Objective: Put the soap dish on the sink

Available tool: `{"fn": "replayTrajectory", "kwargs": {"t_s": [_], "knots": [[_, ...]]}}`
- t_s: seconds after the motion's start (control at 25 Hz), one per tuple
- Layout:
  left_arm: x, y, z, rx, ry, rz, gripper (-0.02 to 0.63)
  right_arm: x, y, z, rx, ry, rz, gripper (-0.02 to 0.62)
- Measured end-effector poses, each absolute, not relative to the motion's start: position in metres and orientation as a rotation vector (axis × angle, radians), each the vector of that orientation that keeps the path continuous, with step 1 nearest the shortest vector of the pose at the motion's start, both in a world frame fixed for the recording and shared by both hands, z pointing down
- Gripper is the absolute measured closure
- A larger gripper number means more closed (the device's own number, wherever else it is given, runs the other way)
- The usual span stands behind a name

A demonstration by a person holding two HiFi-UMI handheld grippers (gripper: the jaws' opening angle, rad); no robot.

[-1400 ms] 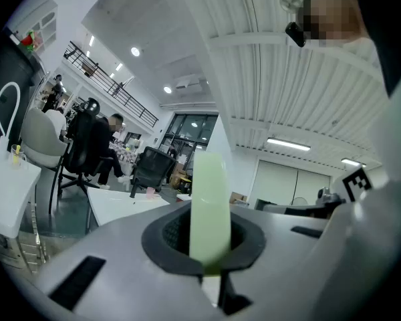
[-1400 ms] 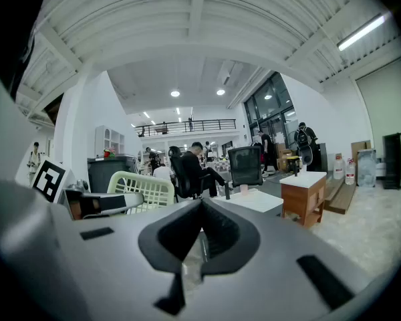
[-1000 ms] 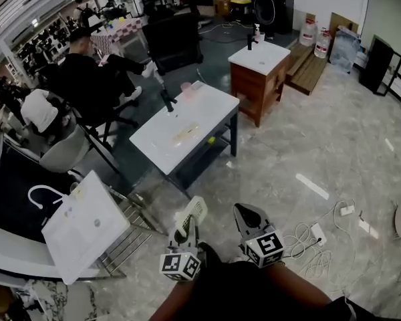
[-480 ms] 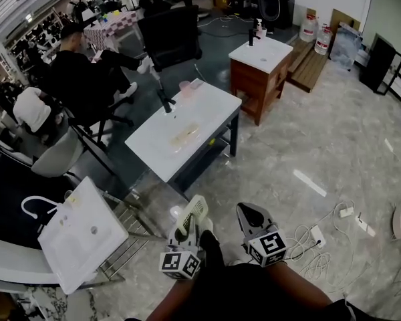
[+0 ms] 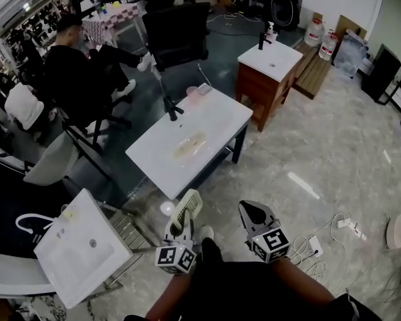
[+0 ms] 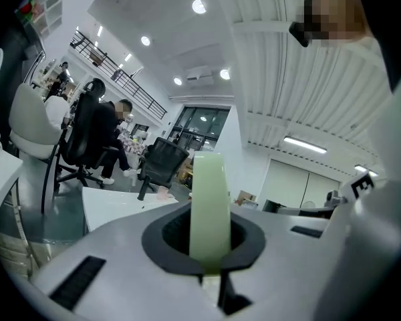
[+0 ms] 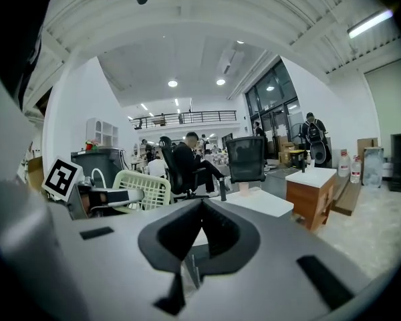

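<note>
At the far left, a flat white basin lies on a metal rack. Next, the left gripper has its jaws pinching the pale green plastic soap dish with slats. The dish stands on its edge above the grey stone floor. It is well apart from the long white sink on dark legs ahead, which has a black tap. A small pink thing sits near the tap; I cannot tell what it is. The right gripper has its jaws pressed together, with nothing between them.
</note>
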State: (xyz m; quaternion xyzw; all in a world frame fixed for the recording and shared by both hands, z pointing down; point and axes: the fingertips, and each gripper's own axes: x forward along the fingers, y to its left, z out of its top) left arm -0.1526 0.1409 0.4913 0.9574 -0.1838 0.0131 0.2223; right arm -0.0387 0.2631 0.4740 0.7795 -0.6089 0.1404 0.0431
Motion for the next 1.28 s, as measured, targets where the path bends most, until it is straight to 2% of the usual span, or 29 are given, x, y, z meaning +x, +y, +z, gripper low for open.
{"fn": "replayTrajectory", "kwargs": {"t_s": [0.72,1.28], "knots": [[-0.095,-0.027,0.503,2.601,-0.459,0.04,0.591,0.024,0.105,0.484,2.379,-1.737,0.483,0.597],[-0.092,-0.058,0.526,2.528,-0.437,0.044,0.591,0.017,0.073,0.505,2.319,-1.774,0.553,0.597]]}}
